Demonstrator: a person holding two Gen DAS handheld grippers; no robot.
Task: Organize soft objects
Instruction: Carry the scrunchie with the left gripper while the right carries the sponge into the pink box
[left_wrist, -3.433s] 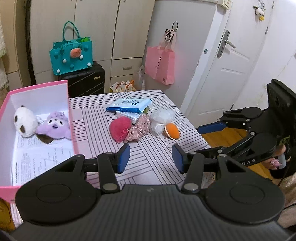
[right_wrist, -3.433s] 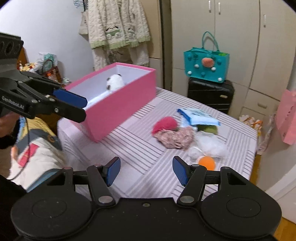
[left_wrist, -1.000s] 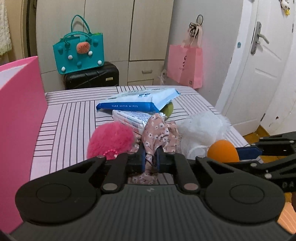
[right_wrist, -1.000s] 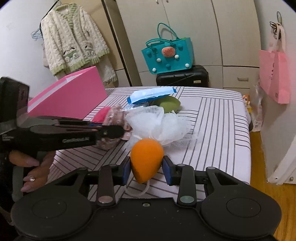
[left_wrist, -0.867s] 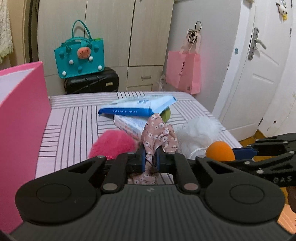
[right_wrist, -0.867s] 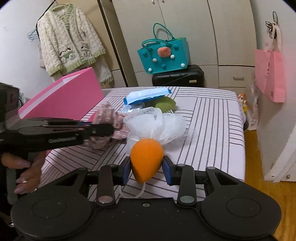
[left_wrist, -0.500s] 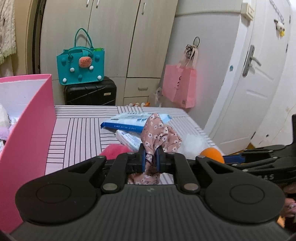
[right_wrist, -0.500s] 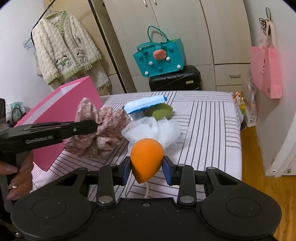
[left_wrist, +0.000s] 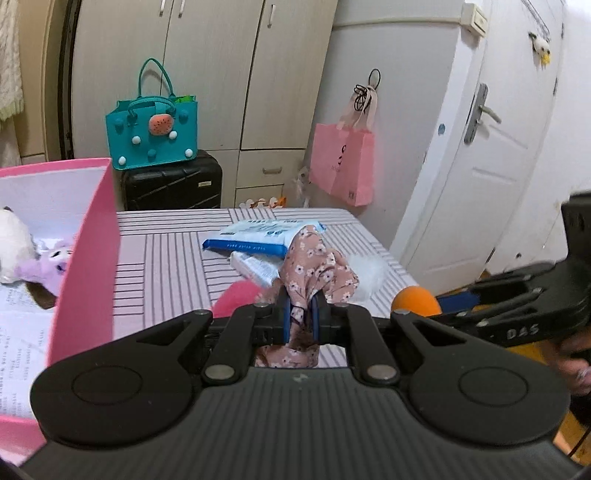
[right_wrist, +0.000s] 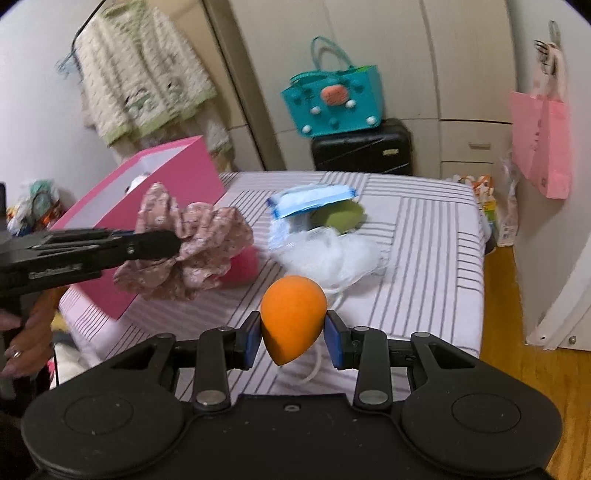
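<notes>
My left gripper (left_wrist: 302, 314) is shut on a pink floral scrunchie (left_wrist: 314, 266) and holds it in the air above the striped table (left_wrist: 166, 251); it also shows in the right wrist view (right_wrist: 192, 243). My right gripper (right_wrist: 293, 338) is shut on an orange egg-shaped sponge (right_wrist: 291, 317), lifted off the table; the sponge also shows in the left wrist view (left_wrist: 415, 299). A pink box (left_wrist: 92, 258) stands at the left with a white plush (left_wrist: 13, 240) and a purple plush (left_wrist: 51, 262) inside. A pink fluffy ball (left_wrist: 236, 295) and a white mesh puff (right_wrist: 332, 254) lie on the table.
A blue wipes pack (left_wrist: 258, 236) lies on a second pack, with a green sponge (right_wrist: 340, 216) under it. Behind the table stand a black suitcase (left_wrist: 170, 184) with a teal bag (left_wrist: 151, 129). A pink paper bag (left_wrist: 341, 162) hangs on the wall. A white door (left_wrist: 491, 166) is at right.
Both grippers have risen and pulled back from the table, carrying the scrunchie and the orange sponge. The inside of the pink box has come into the left wrist view.
</notes>
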